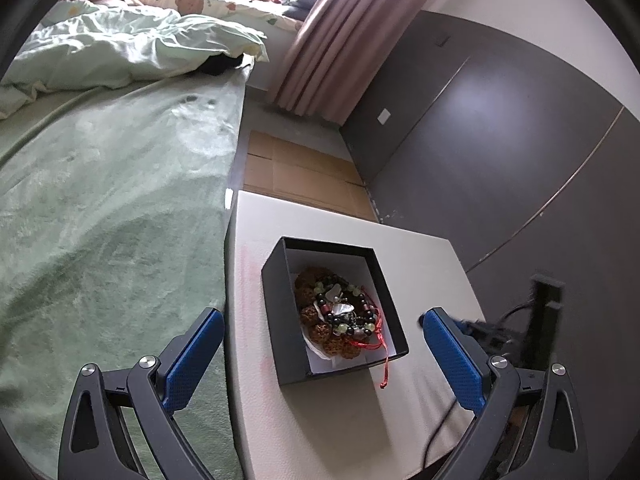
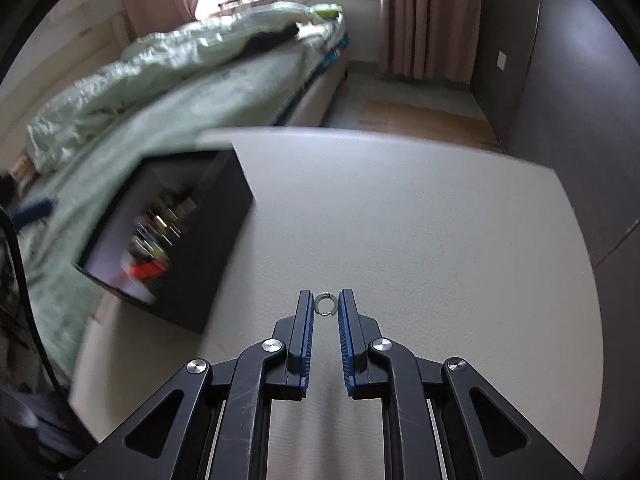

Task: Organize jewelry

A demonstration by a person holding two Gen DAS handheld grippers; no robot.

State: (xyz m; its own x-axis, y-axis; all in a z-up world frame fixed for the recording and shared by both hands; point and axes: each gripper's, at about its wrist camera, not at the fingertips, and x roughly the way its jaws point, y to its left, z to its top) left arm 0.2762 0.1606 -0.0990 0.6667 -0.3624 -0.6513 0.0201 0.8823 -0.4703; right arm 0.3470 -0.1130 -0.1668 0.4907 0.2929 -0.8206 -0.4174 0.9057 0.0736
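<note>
A black box (image 1: 280,340) with a white inside stands on the white table (image 1: 420,264). It holds a heap of bead bracelets (image 1: 340,316), brown, dark and green, with a red cord (image 1: 385,368) hanging over its near wall. My left gripper (image 1: 320,320) is open wide, held above the box. In the right wrist view the box (image 2: 208,248) is blurred at the left. My right gripper (image 2: 326,305) is shut on a small silver ring (image 2: 325,304), pinched between the fingertips above the table (image 2: 440,220).
A bed with a green blanket (image 1: 100,200) runs along the table's left side. A dark wardrobe (image 1: 500,120) stands to the right. Pink curtains (image 1: 332,40) and flat cardboard (image 1: 296,168) on the floor lie beyond the table. A black stand with cables (image 1: 540,320) is at the table's right edge.
</note>
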